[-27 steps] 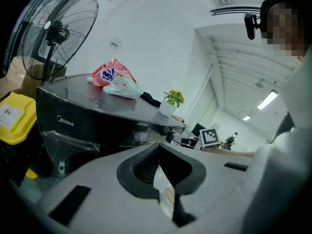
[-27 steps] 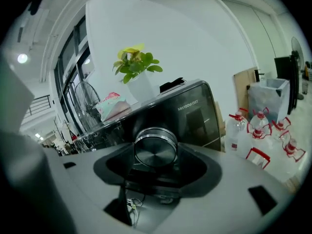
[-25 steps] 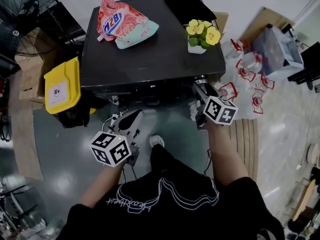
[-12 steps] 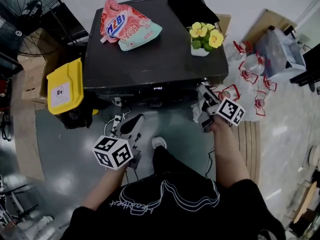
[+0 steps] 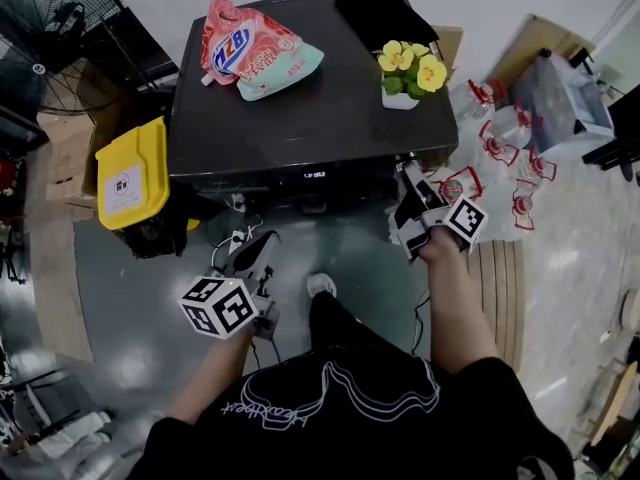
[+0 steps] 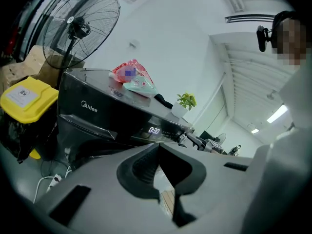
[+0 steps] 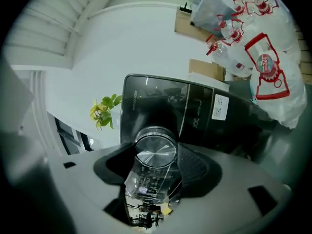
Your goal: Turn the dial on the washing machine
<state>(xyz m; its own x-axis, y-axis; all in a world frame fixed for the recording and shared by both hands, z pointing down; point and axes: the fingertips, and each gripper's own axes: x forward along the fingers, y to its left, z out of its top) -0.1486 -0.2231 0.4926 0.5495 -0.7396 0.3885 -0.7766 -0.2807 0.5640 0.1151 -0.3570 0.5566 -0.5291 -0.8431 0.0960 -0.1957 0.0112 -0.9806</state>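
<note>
On the black washing machine (image 5: pixel 300 98), the round chrome dial (image 7: pixel 155 149) is clenched by the right gripper (image 5: pixel 408 178) for turning; left gripper (image 6: pixel 158 150) closed, empty.

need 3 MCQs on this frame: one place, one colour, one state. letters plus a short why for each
1. Where does the flower pot stand?
A. On the washing machine, at the right side of its top
B. On the floor by the fan
C. In the bag of bottles

2. What colour is the bin lid beside the machine, at the head view's left?
A. Blue
B. Yellow
C. Green

3. What are the right tongs doing?
A. Hanging open, away from the machine
B. Gripping the pouch
C. Closed on the dial

Key:
1 A: the head view shows the pot on the dark top, near its right edge.
2 B: the lid is plainly yellow.
3 C: the right gripper view shows the silver dial held between the pads, on the machine's front.
</note>
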